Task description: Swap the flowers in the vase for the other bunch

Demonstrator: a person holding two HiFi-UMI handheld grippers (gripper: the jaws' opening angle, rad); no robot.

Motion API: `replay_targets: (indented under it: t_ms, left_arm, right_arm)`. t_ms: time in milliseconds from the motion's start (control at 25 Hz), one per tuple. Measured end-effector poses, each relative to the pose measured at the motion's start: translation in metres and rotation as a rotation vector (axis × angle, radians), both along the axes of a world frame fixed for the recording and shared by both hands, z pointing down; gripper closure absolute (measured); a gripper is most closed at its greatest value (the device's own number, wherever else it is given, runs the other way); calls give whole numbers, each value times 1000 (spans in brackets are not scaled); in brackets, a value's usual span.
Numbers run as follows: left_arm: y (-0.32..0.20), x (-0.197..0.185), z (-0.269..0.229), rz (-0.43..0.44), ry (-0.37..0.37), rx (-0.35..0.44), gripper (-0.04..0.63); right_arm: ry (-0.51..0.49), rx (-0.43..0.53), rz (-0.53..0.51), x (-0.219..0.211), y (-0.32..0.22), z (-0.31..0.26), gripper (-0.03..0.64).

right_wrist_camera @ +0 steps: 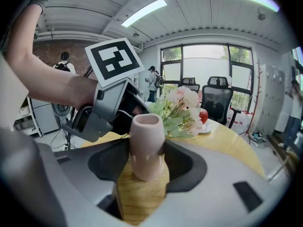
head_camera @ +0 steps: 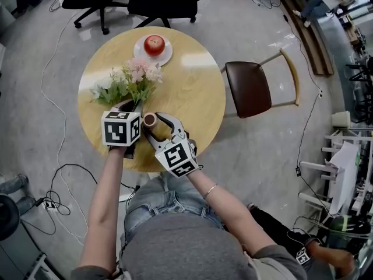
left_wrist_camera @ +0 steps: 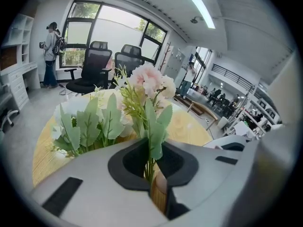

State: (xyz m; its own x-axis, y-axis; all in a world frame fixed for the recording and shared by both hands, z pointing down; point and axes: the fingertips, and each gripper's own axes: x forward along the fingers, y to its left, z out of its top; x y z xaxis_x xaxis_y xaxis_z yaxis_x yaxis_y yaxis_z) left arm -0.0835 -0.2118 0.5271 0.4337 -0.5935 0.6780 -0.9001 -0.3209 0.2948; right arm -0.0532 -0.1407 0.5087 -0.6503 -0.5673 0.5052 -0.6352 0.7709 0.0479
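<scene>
Gripping the pink vase upright at the near side of the round table with the right gripper, base hidden between the pads. Pinching the thin stems of the pink bunch in the left gripper, just beside the vase, stem ends out of sight. Partly masking the white bunch lying behind.

Pinkish vase upright (empty), pink bunch tilted just beside it — white bunch lying alongside.

Left gripper, right gripper both gripping (side by side).
</scene>
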Motion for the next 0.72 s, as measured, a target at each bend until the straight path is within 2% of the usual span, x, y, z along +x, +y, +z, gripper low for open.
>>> replay_targets:
  t_ms: [560, 720]
  left_arm:
    - [5, -3, 1, -37, 16, -5, 537]
    - [7, -5, -4, -64, 48, 6, 525]
  right_arm:
    - [-3, 6, -3, 1, 1, -1, 377]
    - [-3, 5, -5, 1, 0, -2, 377]
